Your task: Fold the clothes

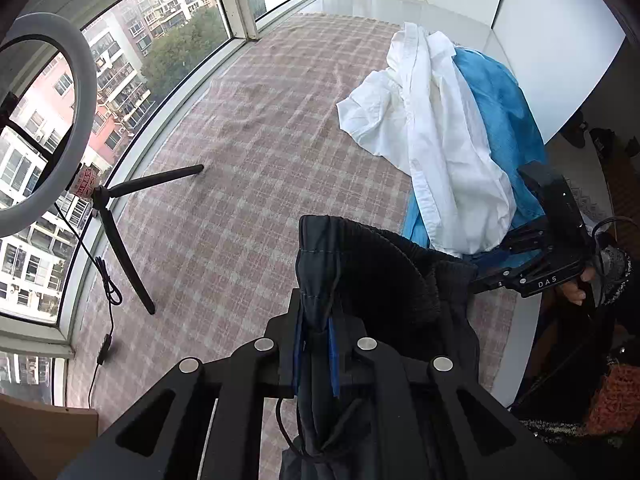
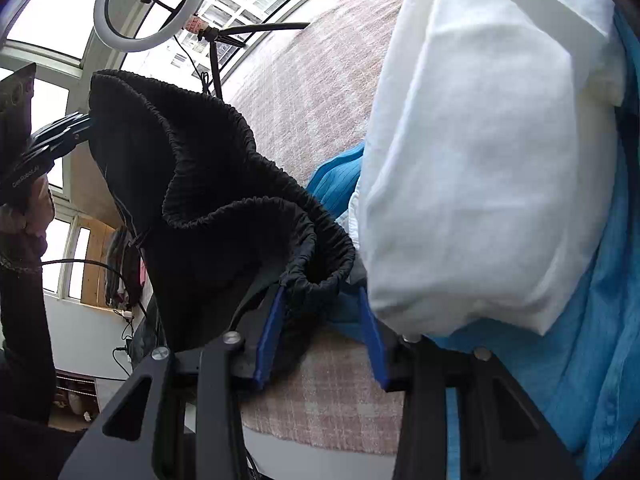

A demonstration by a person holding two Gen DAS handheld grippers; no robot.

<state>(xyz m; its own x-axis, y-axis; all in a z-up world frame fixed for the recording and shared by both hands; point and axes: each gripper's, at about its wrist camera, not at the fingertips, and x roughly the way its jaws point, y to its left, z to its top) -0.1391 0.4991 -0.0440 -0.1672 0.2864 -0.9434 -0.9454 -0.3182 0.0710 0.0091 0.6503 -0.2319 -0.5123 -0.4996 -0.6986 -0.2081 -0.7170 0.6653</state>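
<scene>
Now the left gripper [image 1: 316,356], lower centre of left view, has its fingers clamped on black pants [image 1: 384,280] at the waistband, fabric held up w/ elastic edge arching right. Right gripper [image 2: 320,336], bottom centre of right view: fingers apart, waistband bunched btwn them. White shirt [image 1: 436,140] lies over blue garment [image 1: 504,108] on plaid surface [image 1: 248,152], upper right.
</scene>
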